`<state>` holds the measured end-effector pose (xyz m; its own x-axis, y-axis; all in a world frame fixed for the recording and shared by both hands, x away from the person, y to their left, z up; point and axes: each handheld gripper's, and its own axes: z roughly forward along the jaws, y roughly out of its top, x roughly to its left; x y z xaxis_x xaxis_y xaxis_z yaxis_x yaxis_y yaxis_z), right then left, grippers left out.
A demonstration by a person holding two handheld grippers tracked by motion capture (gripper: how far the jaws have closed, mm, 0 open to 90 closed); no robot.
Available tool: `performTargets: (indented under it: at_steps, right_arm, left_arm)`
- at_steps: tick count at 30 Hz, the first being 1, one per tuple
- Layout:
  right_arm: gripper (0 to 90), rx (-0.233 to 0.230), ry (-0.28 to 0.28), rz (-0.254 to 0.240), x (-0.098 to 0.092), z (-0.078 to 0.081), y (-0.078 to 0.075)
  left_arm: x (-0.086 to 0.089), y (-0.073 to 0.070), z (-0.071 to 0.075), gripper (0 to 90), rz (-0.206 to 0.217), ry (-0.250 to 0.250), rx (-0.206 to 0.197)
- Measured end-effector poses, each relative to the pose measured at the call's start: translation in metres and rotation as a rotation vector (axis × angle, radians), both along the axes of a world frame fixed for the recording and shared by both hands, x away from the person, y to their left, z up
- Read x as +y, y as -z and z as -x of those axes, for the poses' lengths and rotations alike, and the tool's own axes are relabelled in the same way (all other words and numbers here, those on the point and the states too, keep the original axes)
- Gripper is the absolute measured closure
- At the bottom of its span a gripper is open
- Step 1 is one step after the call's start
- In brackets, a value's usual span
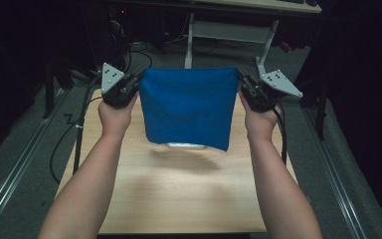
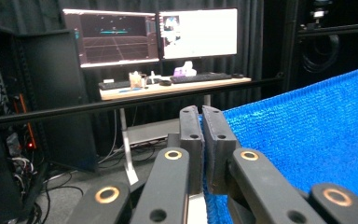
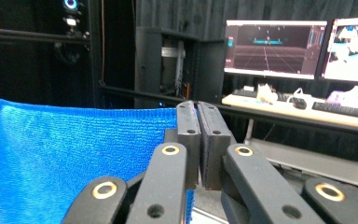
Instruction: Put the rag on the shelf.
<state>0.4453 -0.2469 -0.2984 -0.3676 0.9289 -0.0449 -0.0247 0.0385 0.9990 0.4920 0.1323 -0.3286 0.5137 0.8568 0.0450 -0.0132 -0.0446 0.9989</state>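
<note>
A blue cloth (image 1: 188, 107) hangs stretched in the air above the far half of the wooden table (image 1: 179, 199), folded so its lower edge dangles over the tabletop. My left gripper (image 1: 138, 78) is shut on the cloth's upper left corner, and my right gripper (image 1: 239, 78) is shut on its upper right corner. In the left gripper view the jaws (image 2: 200, 114) pinch the cloth (image 2: 307, 135), which spreads to the right. In the right gripper view the shut gripper (image 3: 197, 109) holds the cloth (image 3: 65, 154), which spreads to the left. A pale object (image 1: 185, 146) peeks out under the cloth's lower edge.
Beyond the table stands a desk (image 2: 168, 88) with two lit monitors (image 2: 156, 35), a keyboard and small items. A white desk frame (image 1: 229, 35) and cables lie on the floor behind. Dark equipment racks (image 3: 168, 70) stand at the sides.
</note>
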Motion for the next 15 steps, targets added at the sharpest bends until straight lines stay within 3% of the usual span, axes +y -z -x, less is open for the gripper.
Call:
performTargets:
  at_steps: [5, 10, 11, 13, 15]
  right_arm:
    - [89.2, 0.057, 0.024, 0.005, -0.003, -0.03, 0.012]
    - [89.3, 0.125, 0.039, 0.039, 0.0, -0.054, 0.028]
    - [89.2, 0.136, 0.043, 0.043, 0.001, -0.057, 0.032]
    - [89.2, 0.156, 0.052, 0.057, 0.002, -0.061, 0.039]
    - [89.2, 0.166, 0.055, 0.066, 0.002, -0.062, 0.043]
  left_arm:
    - [-0.001, 0.009, -0.018, 87.7, -0.016, -0.009, 0.022]
    - [-0.001, 0.027, -0.037, 87.6, -0.022, -0.022, 0.108]
    - [-0.001, 0.027, -0.037, 87.6, -0.022, -0.022, 0.108]
    - [-0.003, 0.04, -0.045, 87.5, -0.043, -0.016, 0.162]
    - [-0.003, 0.045, -0.046, 87.4, -0.047, -0.01, 0.177]
